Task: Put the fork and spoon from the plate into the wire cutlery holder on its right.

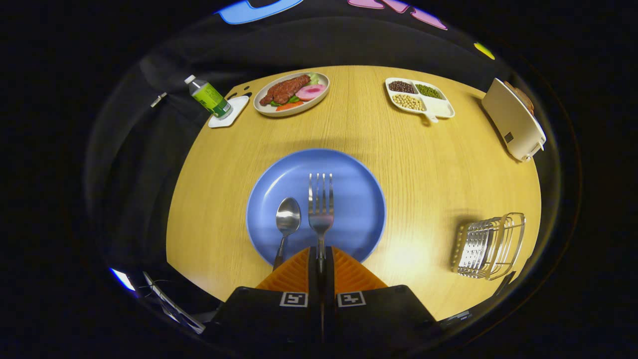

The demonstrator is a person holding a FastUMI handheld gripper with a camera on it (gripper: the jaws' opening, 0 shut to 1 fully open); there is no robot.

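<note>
The hand-held gripper (321, 262) clamps the fork (320, 209) by its handle — tines pointing straight ahead over the blue plate (359, 199) — the wire cutlery holder (491, 245) standing off to the right.

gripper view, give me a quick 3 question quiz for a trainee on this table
1. True or false: the gripper is shut on the fork.
2. What lies beside the fork on the blue plate? A) knife B) spoon C) chopsticks
3. Fill in: the wire holder stands on the table to the plate's ____.

Key: 1 true, both fingers press on the fork's handle. 2 B. 3 right.
</note>
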